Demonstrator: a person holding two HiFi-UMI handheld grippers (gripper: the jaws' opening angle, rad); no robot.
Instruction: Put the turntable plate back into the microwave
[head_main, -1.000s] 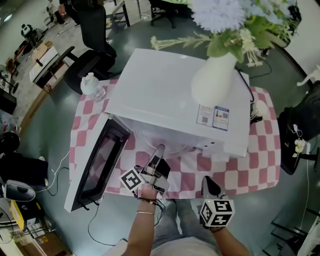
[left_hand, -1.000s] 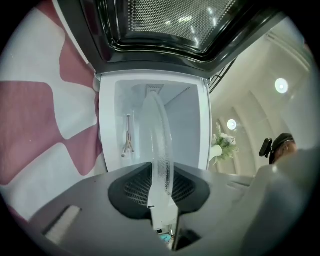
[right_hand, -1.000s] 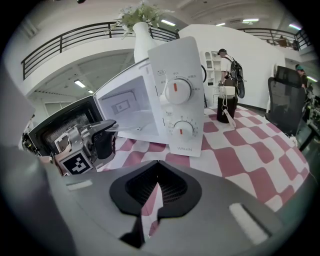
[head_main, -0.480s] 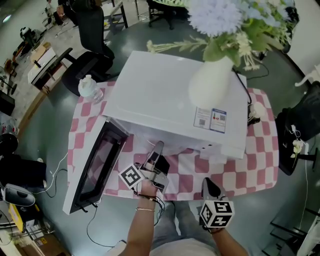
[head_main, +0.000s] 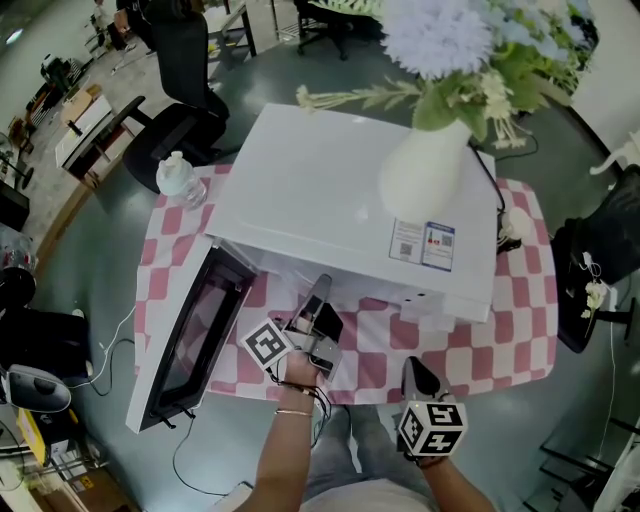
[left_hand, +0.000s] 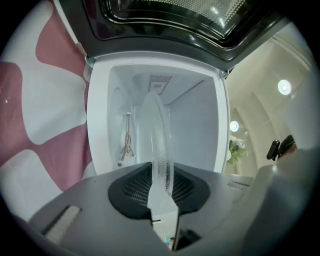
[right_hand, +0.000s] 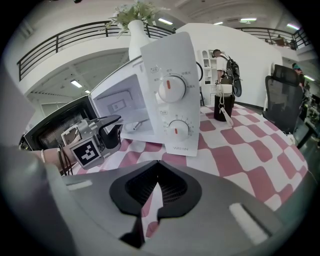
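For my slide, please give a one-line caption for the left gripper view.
The left gripper, shut on the glass turntable plate seen edge-on, faces the open microwave.

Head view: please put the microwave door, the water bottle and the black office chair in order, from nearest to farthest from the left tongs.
1. Microwave door: swung open, just to the left of the left tongs.
2. Water bottle: on the checked cloth, farther back on the left.
3. Black office chair: on the floor beyond the table, at the upper left.
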